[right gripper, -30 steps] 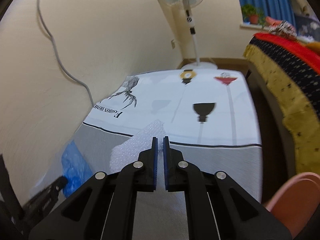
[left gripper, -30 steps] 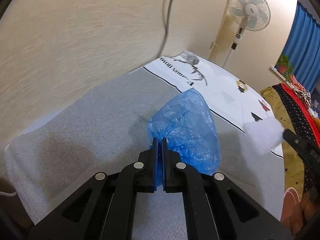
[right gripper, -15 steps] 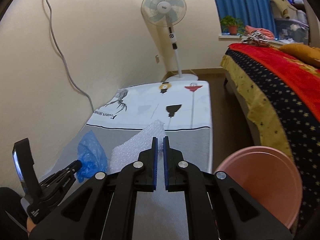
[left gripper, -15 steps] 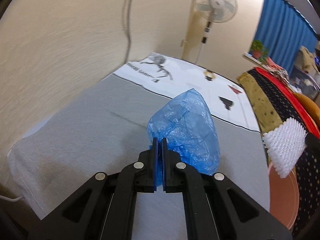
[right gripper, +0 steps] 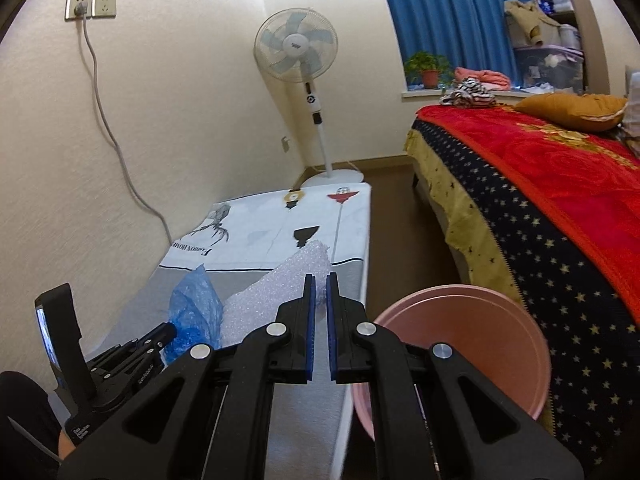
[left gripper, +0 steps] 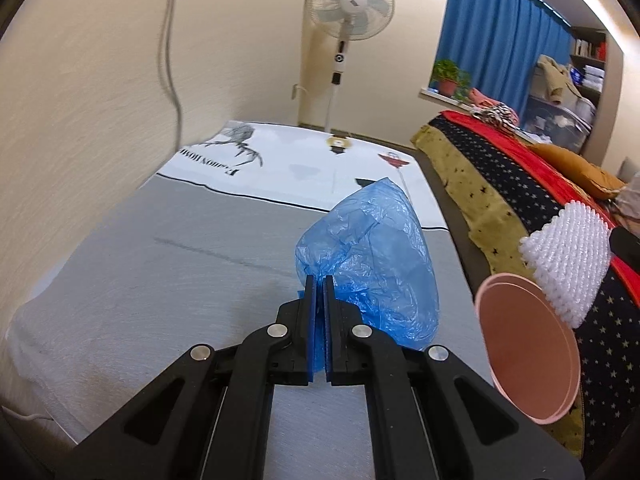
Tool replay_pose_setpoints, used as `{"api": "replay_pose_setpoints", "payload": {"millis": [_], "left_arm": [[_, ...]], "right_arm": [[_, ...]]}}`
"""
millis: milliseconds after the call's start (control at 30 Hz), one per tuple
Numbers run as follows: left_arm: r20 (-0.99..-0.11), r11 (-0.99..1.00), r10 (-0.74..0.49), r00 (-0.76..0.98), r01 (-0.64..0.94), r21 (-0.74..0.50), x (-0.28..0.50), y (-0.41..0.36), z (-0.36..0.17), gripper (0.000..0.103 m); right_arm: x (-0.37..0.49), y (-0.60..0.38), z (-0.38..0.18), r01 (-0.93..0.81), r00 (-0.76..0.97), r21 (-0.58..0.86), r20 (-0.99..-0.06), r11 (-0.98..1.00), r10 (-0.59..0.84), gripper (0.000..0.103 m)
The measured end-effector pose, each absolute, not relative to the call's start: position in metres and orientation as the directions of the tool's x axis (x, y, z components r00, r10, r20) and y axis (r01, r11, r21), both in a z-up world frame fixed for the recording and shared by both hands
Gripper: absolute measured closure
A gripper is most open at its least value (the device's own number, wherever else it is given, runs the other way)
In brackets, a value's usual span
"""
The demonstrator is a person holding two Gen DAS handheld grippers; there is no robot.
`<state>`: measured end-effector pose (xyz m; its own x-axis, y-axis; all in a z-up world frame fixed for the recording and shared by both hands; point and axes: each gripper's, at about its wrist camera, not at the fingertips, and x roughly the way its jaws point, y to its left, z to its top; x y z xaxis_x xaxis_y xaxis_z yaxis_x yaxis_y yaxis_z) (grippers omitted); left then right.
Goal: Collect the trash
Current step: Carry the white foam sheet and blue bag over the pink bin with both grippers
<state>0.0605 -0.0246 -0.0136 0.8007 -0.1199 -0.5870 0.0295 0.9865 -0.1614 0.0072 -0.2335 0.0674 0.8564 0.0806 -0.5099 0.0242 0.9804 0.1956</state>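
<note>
My left gripper is shut on a crumpled blue plastic bag and holds it above the grey mat. It also shows in the right wrist view, with the left gripper behind it. My right gripper is shut on a white bubble wrap sheet. The bubble wrap also shows in the left wrist view, raised above the pink bin. The pink bin stands on the floor to the right of the mat, between mat and bed.
A wall runs along the left with a hanging cable. A standing fan is at the far end of the mat. A bed with a red and starred blanket fills the right side. Brown floor lies between.
Both grippers have lifted and swung to the right with their loads. The pink bin has come into fuller view, and the bubble wrap now hangs above it.
</note>
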Motion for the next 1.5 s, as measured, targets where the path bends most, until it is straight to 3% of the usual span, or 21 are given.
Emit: {"api": "replay_pose_setpoints", "payload": {"millis": [1500], "left_arm": [[-0.558, 0.958, -0.285, 0.779, 0.223, -0.178, 0.070, -0.096, -0.019, 0.100]], "right_arm": [[-0.003, -0.291, 0.061, 0.279, 0.860, 0.139, -0.477, 0.950, -0.183, 0.097]]}}
